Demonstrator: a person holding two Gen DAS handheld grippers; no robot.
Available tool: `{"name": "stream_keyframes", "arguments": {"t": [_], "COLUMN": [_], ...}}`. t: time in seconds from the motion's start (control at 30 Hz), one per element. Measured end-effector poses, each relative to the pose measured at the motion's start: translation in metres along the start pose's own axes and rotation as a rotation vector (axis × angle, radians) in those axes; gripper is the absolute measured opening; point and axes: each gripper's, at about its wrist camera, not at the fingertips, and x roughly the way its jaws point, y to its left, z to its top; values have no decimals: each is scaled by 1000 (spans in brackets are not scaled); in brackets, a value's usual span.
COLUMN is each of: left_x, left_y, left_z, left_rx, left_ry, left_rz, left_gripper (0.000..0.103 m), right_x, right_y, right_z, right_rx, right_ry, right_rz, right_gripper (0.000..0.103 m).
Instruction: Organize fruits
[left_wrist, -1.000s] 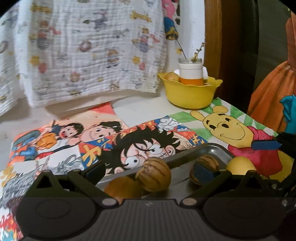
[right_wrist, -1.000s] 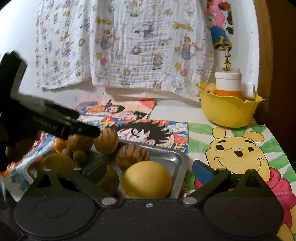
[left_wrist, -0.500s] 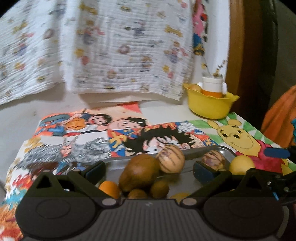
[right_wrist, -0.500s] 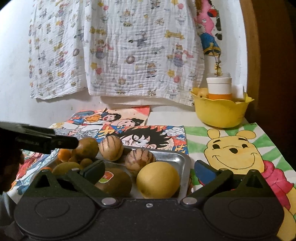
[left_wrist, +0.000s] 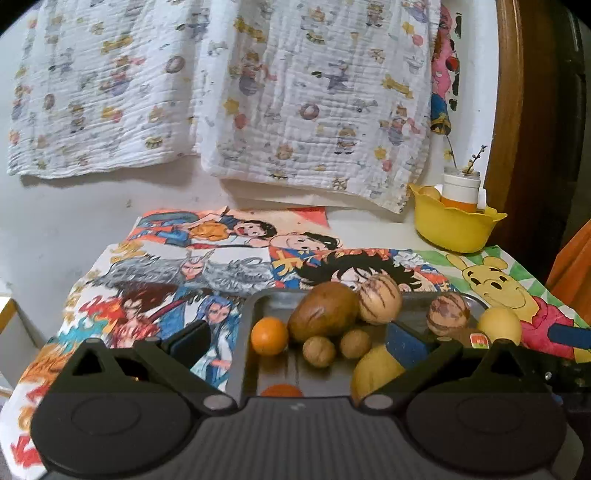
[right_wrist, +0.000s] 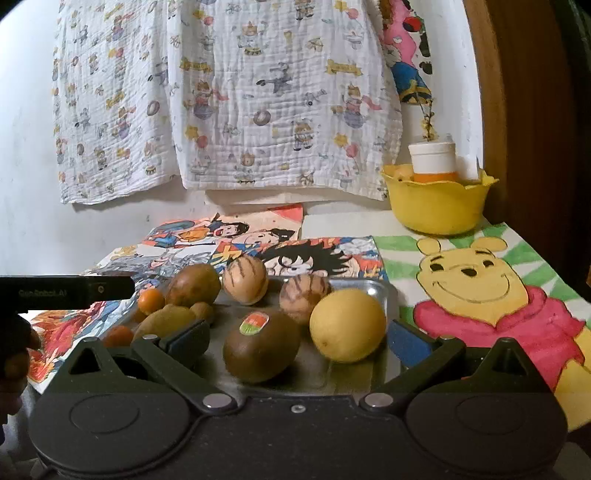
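From the left wrist view, the sorting looks barely begun: all the fruit lies loose in the metal tray (left_wrist: 248, 314), and the yellow bowl (left_wrist: 453, 230) far ahead to the right already holds a small jar. The left gripper (left_wrist: 299, 341) gapes wide, holding nothing; a small orange (left_wrist: 269, 335) and two walnuts (left_wrist: 318, 351) lie just ahead between its fingers

From the right wrist view, the right gripper (right_wrist: 297, 338) is likewise spread wide and empty, a stickered kiwi (right_wrist: 261, 345) and a yellow lemon (right_wrist: 347, 324) sitting just ahead between its fingers, neither touched
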Motion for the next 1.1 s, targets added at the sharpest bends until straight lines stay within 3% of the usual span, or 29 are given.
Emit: {"name": "stream_keyframes", "arguments": {"t": [0.2,0.57,0.77,1.1], "left_x": [-23,-58,-63,-73], "left_y": [2,6,9,10], "left_z": [-15,-40,-49,-57], "left_rx": [-3,80,83,85], "left_ry": [-19,-39,12,13], "left_rz": [30,29,4,17], "left_gripper": [103,103,103,103], "right_x": [-20,-47,-56,-61], "right_y": [7,21,33,27], "right_z": [-9,-27,-33,-42], "right_rx": [25,38,-16,62], "right_ry": [-22,-29,-11,-1], "right_rz": [-12,-25,-25,-30], "right_gripper": [102,102,102,102]}}
